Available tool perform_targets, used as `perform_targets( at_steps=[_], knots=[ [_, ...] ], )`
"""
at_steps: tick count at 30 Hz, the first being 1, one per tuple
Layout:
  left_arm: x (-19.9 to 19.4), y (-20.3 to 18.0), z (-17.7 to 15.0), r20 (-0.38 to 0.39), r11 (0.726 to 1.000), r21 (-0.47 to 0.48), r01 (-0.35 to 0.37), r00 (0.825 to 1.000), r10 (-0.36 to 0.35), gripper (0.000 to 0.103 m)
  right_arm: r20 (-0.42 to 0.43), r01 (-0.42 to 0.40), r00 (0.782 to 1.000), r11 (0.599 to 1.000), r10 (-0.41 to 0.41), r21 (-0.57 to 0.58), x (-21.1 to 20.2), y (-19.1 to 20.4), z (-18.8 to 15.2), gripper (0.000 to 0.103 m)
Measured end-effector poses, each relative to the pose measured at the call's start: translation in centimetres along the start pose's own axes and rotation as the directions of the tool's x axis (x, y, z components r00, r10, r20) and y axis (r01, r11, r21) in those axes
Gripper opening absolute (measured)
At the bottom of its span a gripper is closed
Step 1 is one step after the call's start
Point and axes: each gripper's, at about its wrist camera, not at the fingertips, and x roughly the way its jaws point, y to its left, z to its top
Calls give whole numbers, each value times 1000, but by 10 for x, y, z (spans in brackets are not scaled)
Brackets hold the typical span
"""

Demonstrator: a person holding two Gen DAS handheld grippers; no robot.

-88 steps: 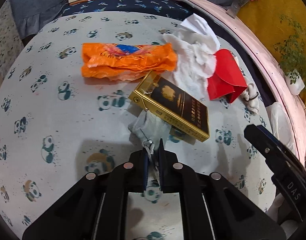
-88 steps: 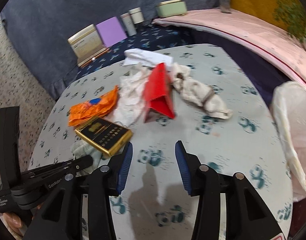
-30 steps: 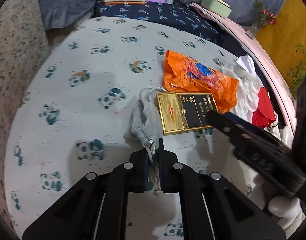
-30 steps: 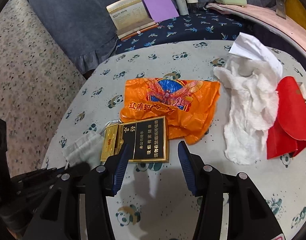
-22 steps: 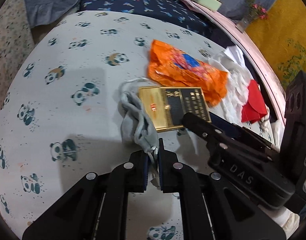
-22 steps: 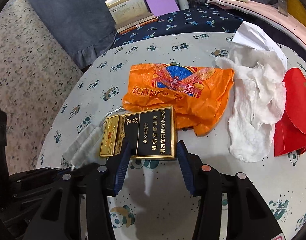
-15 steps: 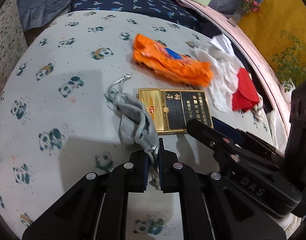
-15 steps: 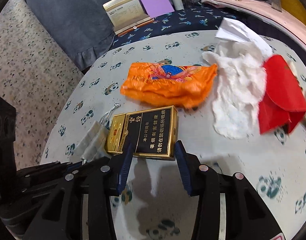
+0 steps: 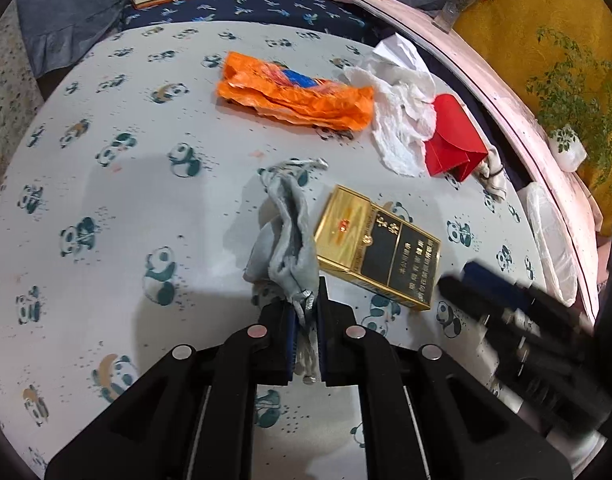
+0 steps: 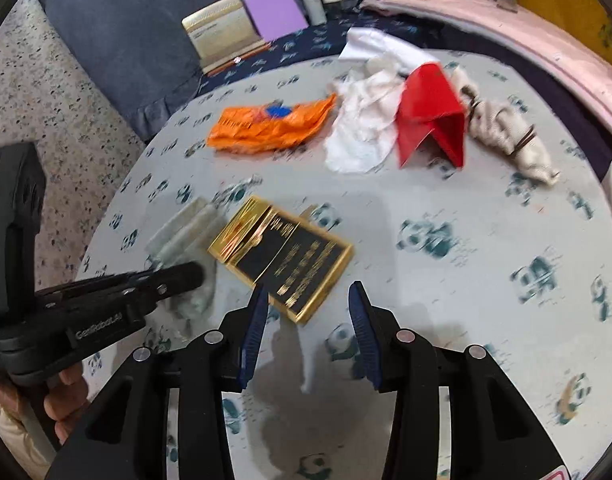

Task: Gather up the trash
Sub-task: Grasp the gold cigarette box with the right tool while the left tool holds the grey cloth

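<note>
Trash lies spread across the panda-print tablecloth [image 9: 105,208], and the gold cigarette box [image 9: 380,246] is the thing to steer by. The left gripper [image 9: 304,312] is clamped on the cord end of a grey drawstring pouch [image 9: 283,236], which touches the box's left edge. The right gripper [image 10: 306,312] hangs with its jaws apart just short of the box's near corner, gripping nothing. Beyond the box lies an orange plastic bag [image 9: 293,96]. To the right of that bag sits a crumpled white tissue [image 9: 398,120], with a folded red paper [image 9: 454,146] against it. A rolled beige cloth [image 10: 506,132] rests further right.
</note>
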Motion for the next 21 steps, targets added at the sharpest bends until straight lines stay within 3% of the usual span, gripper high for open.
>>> perform_targets(
  at_steps=[6, 12, 21],
  knots=[
    [-5, 7, 1, 10, 999, -30, -38, 999, 39, 8, -7, -45, 999, 993, 45, -107, 22, 5, 24, 59],
    [-4, 14, 1, 2, 996, -47, -69, 998, 69, 8, -93, -112, 991, 973, 95, -202, 51, 18, 25, 60],
    [0, 8, -2, -12, 997, -40, -68, 998, 68, 8, -128, -140, 986, 946, 106, -293, 36, 34, -5, 62]
  ],
)
